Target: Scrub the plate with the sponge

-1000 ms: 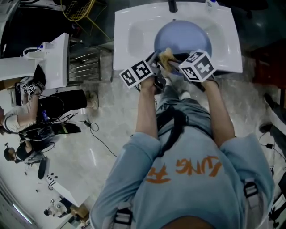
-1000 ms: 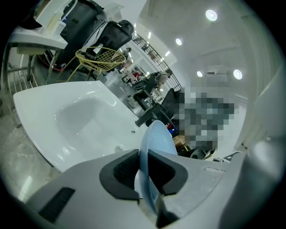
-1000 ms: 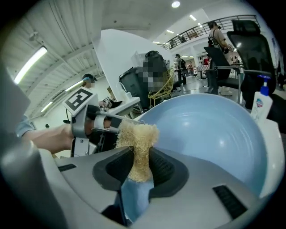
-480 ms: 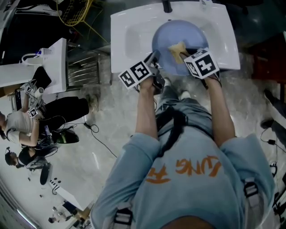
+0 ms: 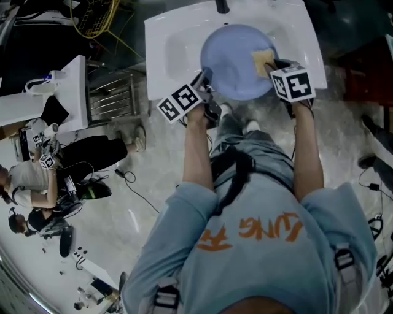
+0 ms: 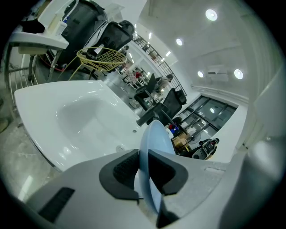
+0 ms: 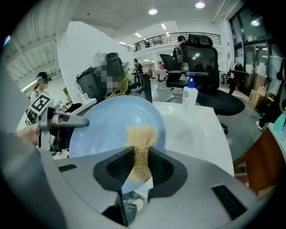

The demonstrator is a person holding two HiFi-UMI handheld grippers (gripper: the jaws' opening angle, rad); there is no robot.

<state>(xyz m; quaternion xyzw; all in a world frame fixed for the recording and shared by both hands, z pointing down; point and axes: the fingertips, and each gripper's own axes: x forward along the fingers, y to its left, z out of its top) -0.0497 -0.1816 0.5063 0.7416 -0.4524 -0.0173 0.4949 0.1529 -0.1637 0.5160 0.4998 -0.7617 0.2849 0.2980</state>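
Note:
A light blue plate (image 5: 233,61) is held over the white sink (image 5: 166,55). My left gripper (image 5: 206,86) is shut on the plate's near left rim. In the left gripper view the plate (image 6: 155,138) stands edge-on between the dark pads of that gripper (image 6: 143,167). My right gripper (image 5: 276,66) is shut on a tan sponge (image 5: 264,59), which lies against the plate's right side. In the right gripper view the sponge (image 7: 141,143) sticks up from between the jaws of the right gripper (image 7: 140,167) and presses on the plate (image 7: 107,127).
A black faucet (image 5: 221,6) stands at the sink's back. A soap bottle (image 7: 190,96) sits on the sink's rim. Another white sink unit (image 5: 67,86) is to the left, with people (image 5: 34,178) on the floor beside it. Office chairs (image 7: 201,58) stand behind.
My right gripper has carried the sponge across the plate from its near left part to its right side. The left gripper has kept its hold on the rim.

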